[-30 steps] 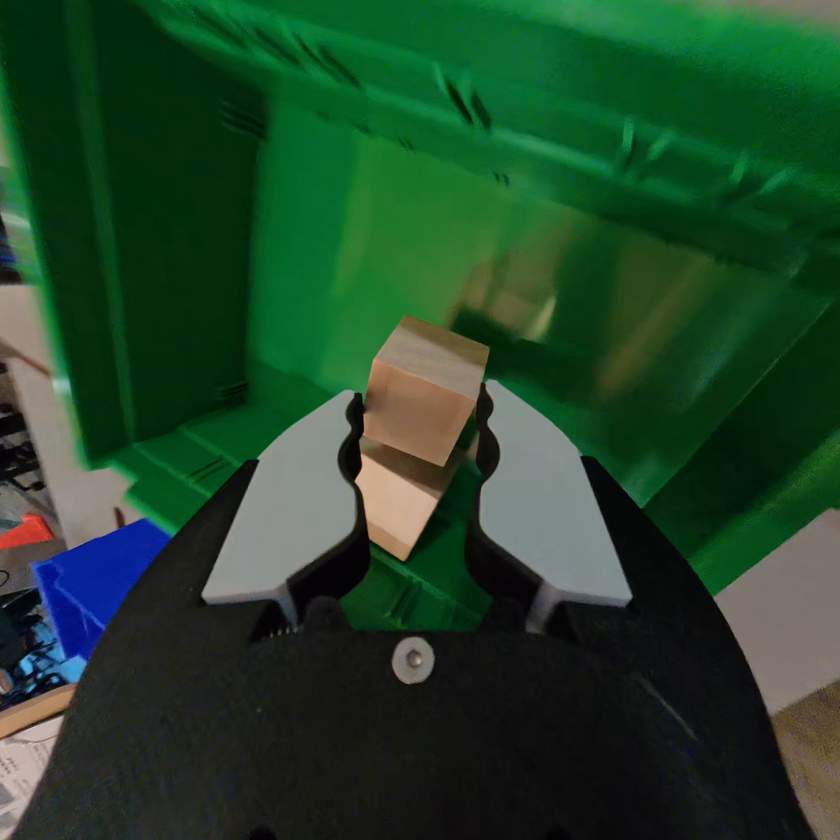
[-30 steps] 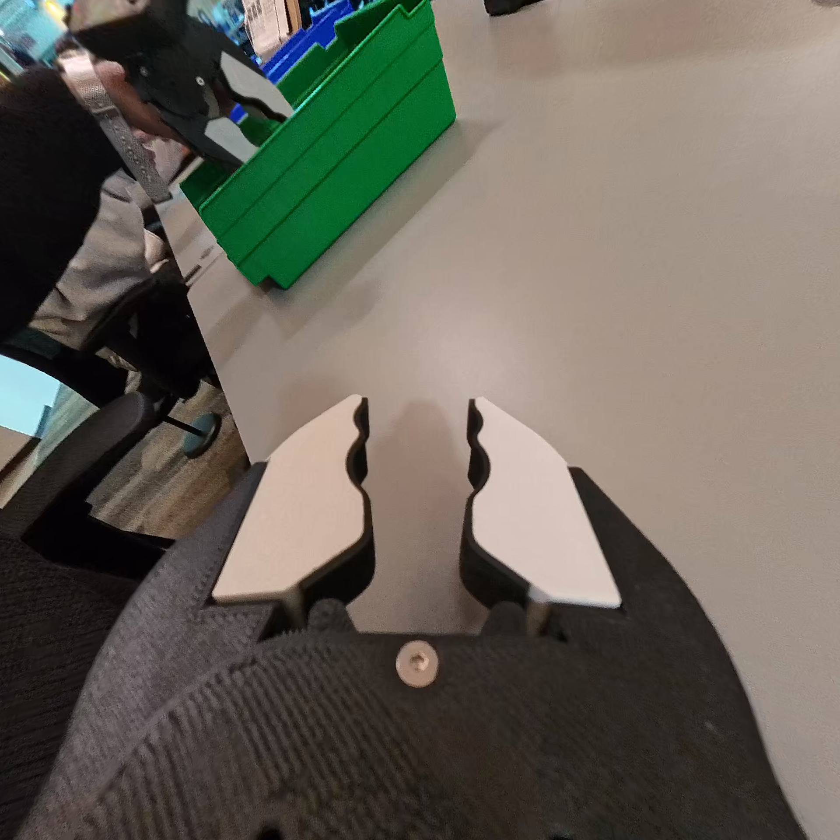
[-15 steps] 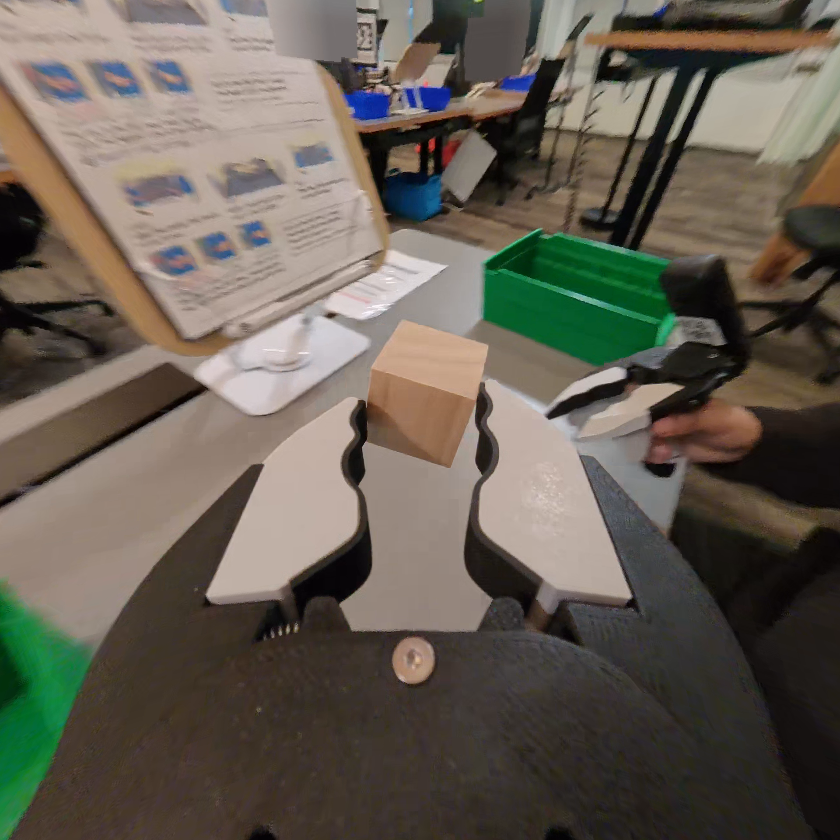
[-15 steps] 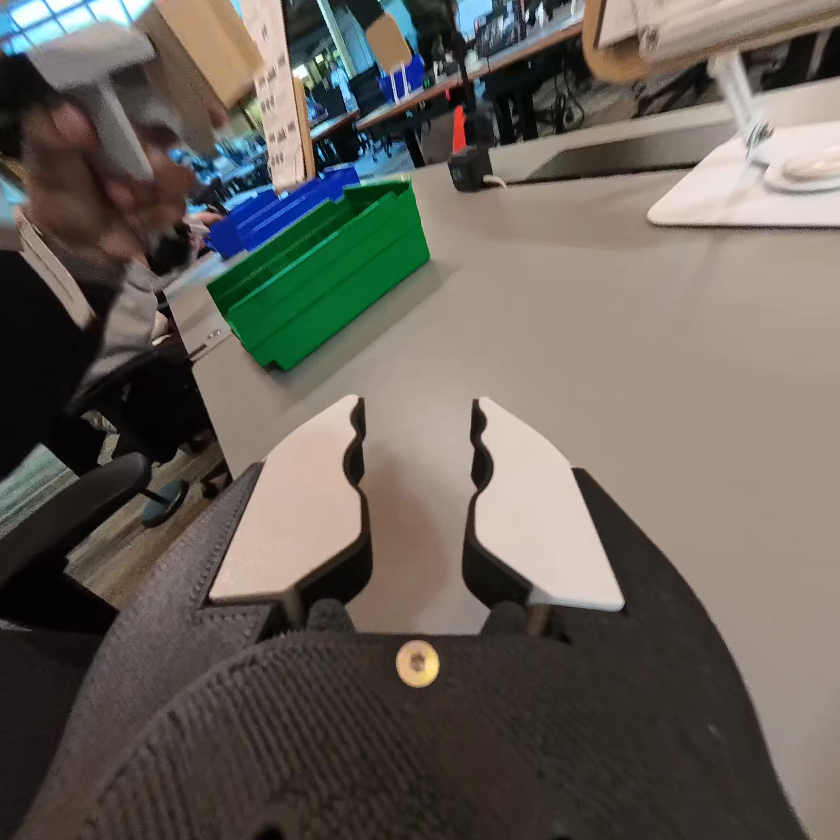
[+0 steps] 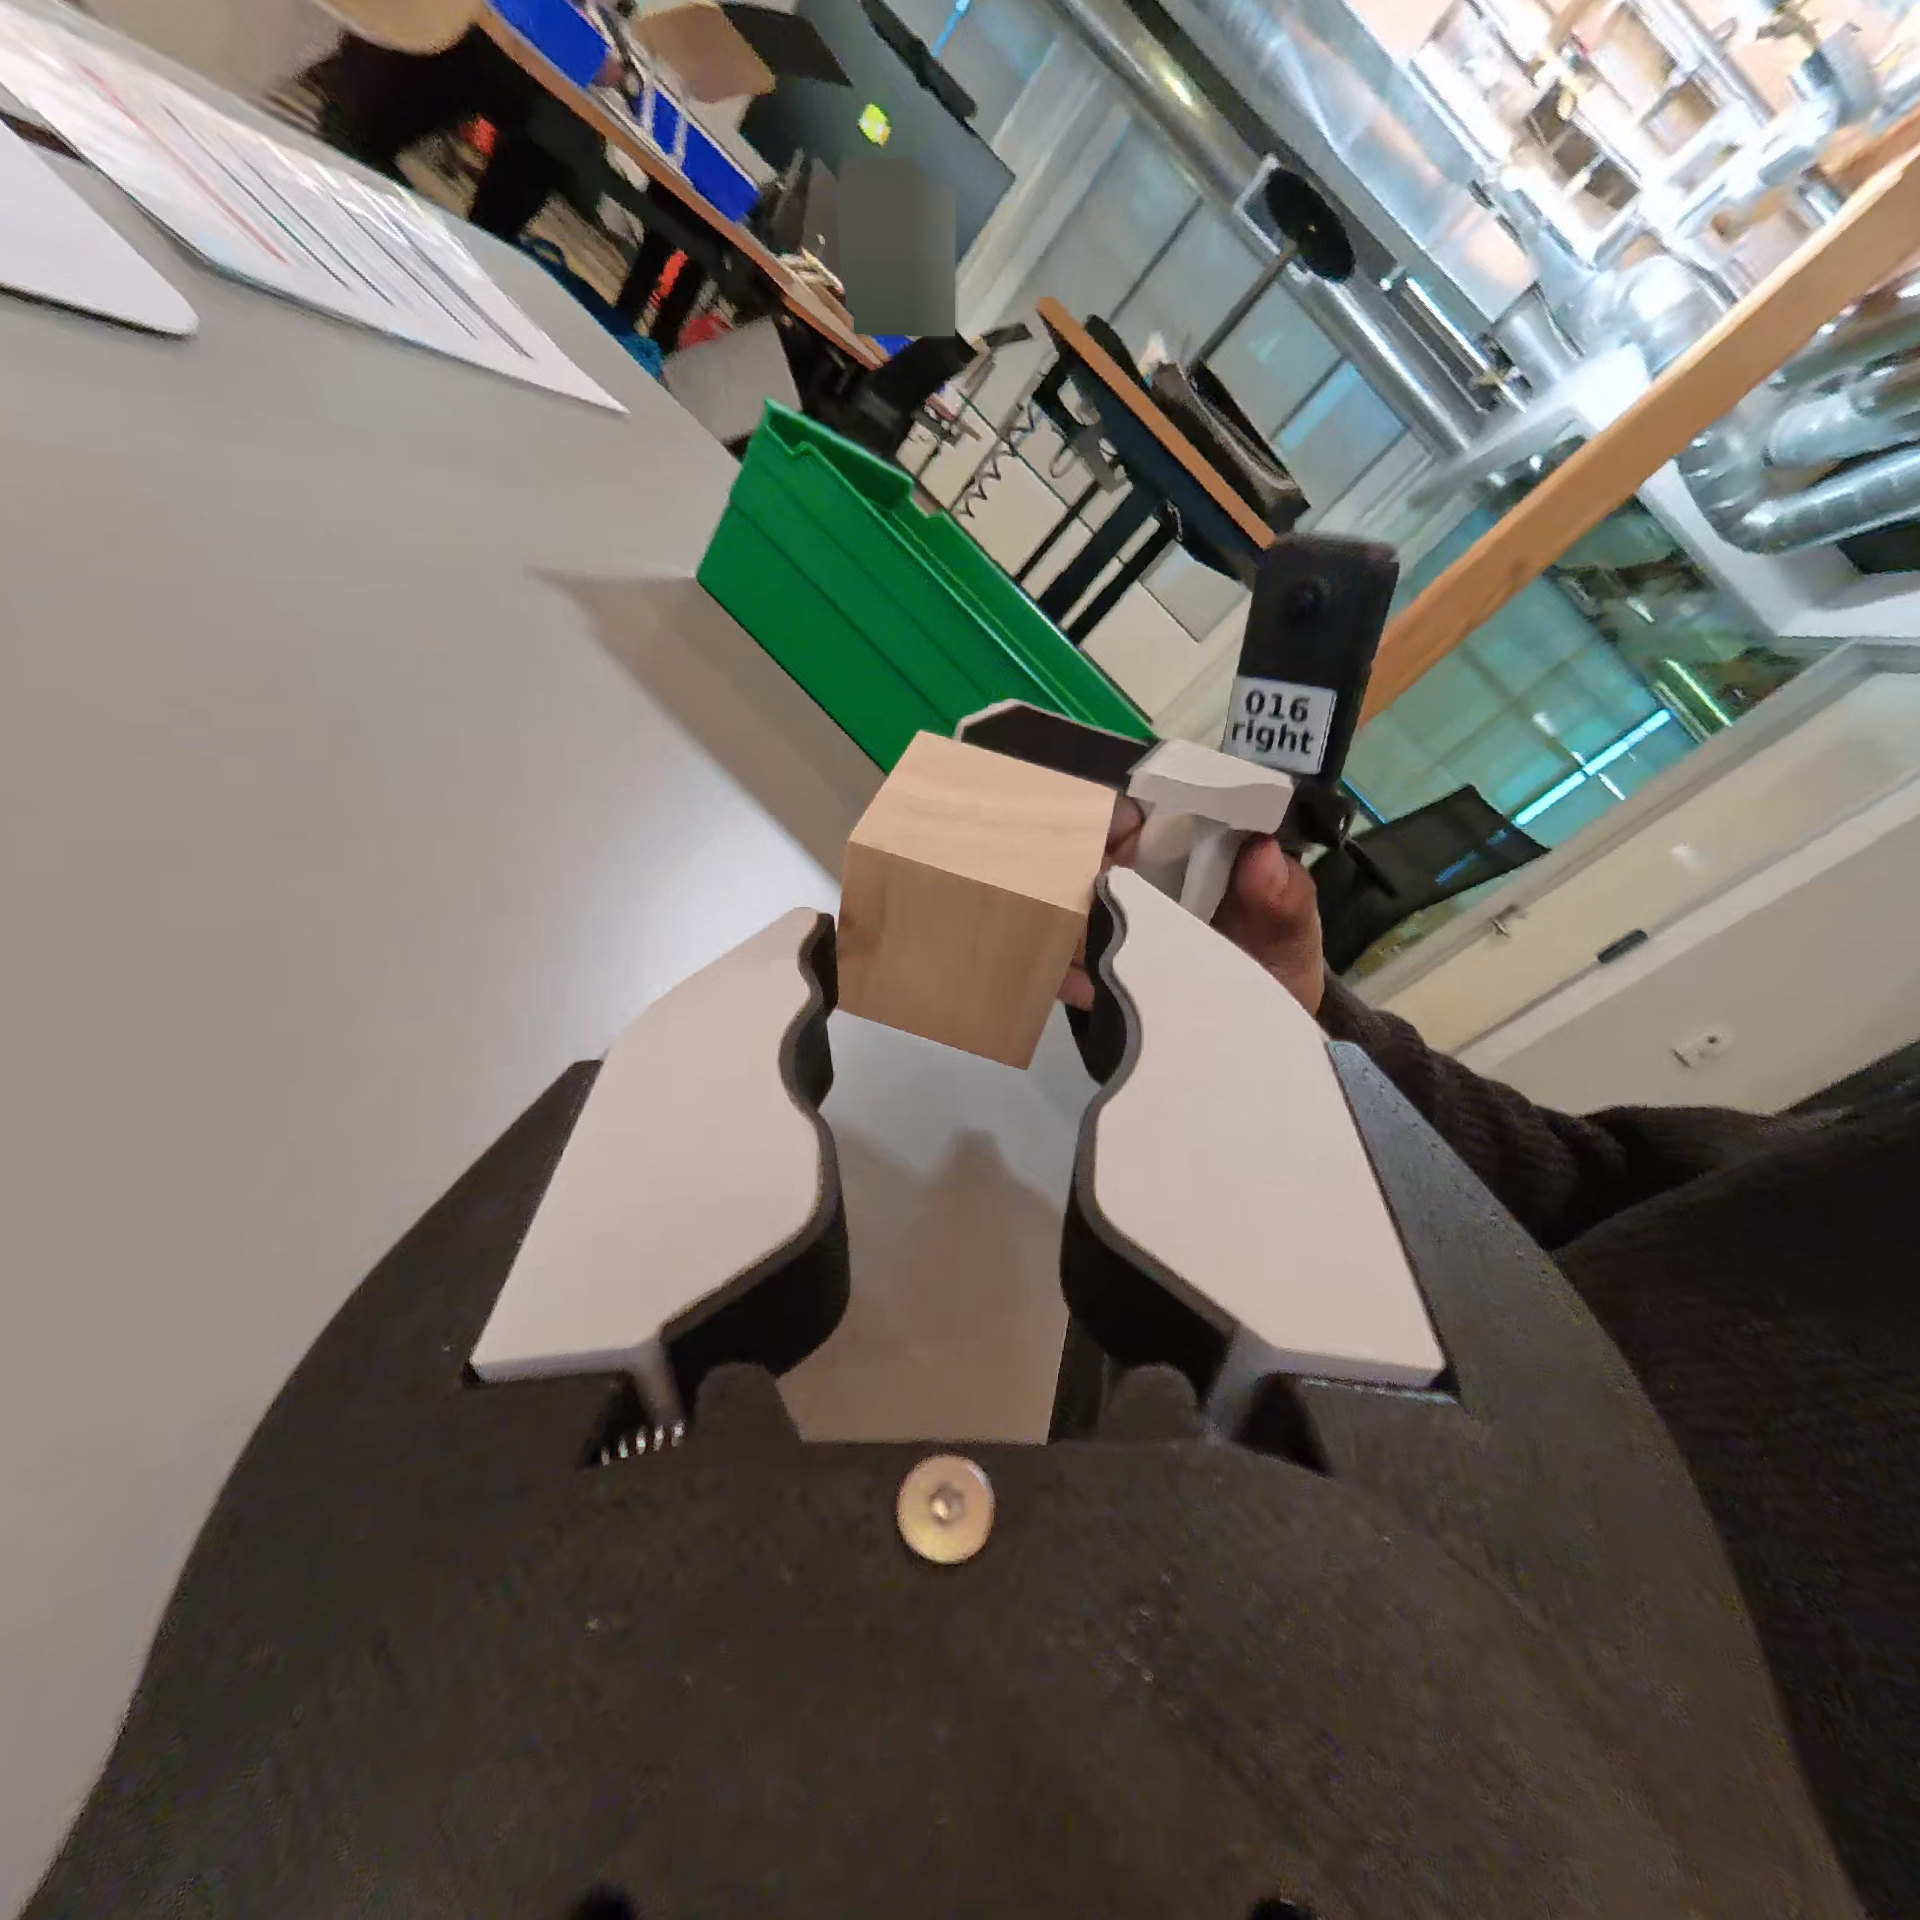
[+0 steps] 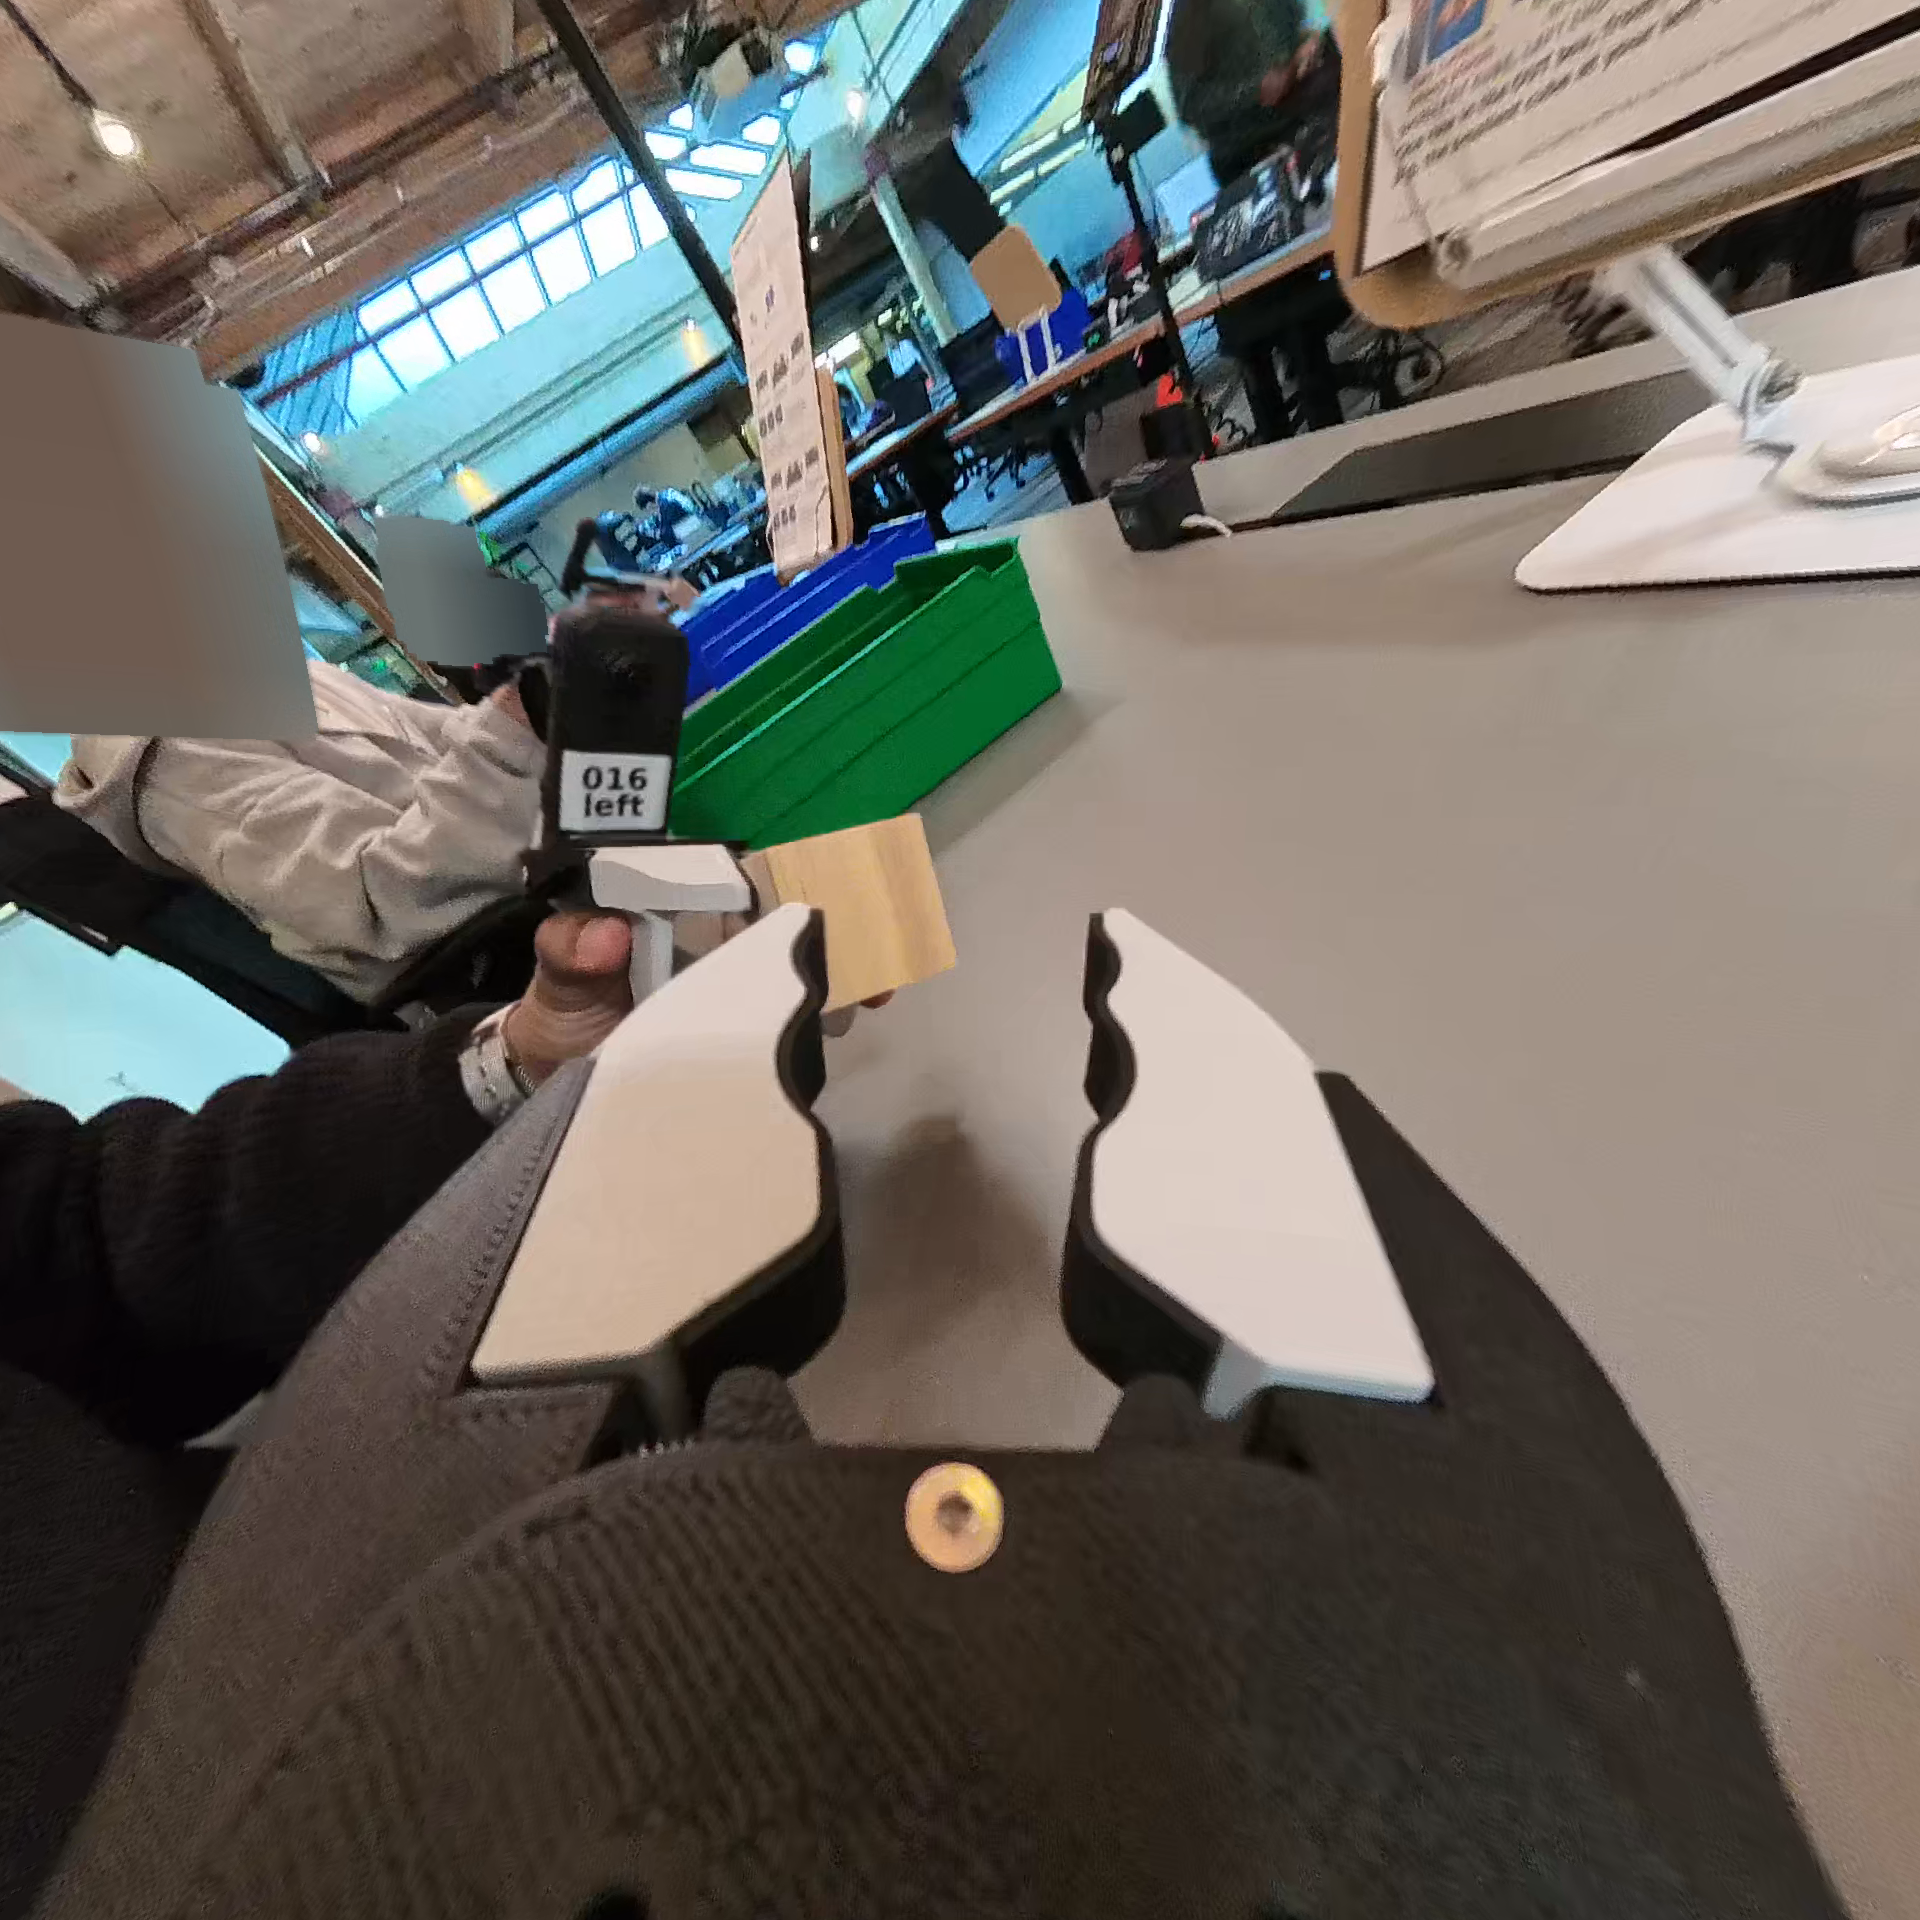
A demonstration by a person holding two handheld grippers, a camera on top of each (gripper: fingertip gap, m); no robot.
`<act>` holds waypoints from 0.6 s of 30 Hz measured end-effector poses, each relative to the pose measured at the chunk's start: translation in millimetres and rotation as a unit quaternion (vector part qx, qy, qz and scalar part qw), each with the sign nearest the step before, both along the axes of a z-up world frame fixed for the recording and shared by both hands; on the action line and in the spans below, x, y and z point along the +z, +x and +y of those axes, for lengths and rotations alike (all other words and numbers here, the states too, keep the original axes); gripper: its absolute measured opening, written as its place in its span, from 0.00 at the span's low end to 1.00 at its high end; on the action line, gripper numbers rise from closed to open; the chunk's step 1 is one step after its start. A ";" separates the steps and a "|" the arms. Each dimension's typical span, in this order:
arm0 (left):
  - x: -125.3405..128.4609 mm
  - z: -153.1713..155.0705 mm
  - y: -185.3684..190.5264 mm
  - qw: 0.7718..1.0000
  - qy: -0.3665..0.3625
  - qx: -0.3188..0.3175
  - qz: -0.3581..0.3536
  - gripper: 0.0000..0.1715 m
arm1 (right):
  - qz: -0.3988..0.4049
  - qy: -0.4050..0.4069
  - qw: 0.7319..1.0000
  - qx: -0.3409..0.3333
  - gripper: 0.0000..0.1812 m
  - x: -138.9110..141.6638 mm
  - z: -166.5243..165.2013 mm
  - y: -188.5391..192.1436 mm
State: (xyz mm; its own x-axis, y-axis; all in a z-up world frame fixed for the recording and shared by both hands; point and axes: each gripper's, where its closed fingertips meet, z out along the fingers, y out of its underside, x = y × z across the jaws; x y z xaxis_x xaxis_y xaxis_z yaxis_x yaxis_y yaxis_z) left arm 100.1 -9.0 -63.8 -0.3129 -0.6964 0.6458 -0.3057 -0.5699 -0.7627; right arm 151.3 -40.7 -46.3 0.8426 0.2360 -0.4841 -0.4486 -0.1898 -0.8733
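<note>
My left gripper (image 5: 964,930) is shut on a light wooden cube (image 5: 971,899) and holds it above the grey table (image 5: 312,727). The cube sits tilted between the fingertips. My right gripper (image 6: 951,930) is open and empty, low over the table. The two grippers face each other closely. In the right wrist view the left gripper (image 6: 727,878) holds the cube (image 6: 868,904) just beyond my right gripper's left fingertip. In the left wrist view the right gripper (image 5: 1174,790) shows just behind the cube, held by a hand.
A green bin (image 5: 894,634) stands on the table beyond the right gripper. Another green bin (image 6: 883,686) with a blue bin (image 6: 790,592) behind it stands to the left. A white stand base (image 6: 1714,499) carries a board of papers (image 6: 1558,104). A seated person (image 6: 312,810) is at left.
My left gripper came out of the green bin with the cube and swung over the table to face the right gripper. My right gripper tilted upward and stayed open.
</note>
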 end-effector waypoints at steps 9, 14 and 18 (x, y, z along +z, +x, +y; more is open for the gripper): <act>-2.1 6.5 -3.7 0.996 -0.051 -0.066 -0.008 0.28 | -0.005 -0.036 0.999 0.039 0.34 -17.6 1.8 -20.2; -12.5 -11.5 7.2 0.993 -0.049 -0.107 0.022 0.28 | 0.084 -0.048 0.993 0.072 0.40 -22.7 -6.5 -26.4; -18.5 -35.2 12.3 0.986 -0.047 -0.154 0.038 0.28 | 0.053 -0.056 0.995 0.056 0.39 -26.6 -14.6 -22.7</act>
State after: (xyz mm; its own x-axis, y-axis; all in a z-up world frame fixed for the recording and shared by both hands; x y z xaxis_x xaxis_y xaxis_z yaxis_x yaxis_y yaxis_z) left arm 112.4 -44.2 -82.2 -0.4479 -0.5124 0.7326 -0.5297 -0.5080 -0.6792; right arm 128.6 -55.4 -72.9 0.7565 0.2653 -0.5978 -0.5082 -0.3369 -0.7926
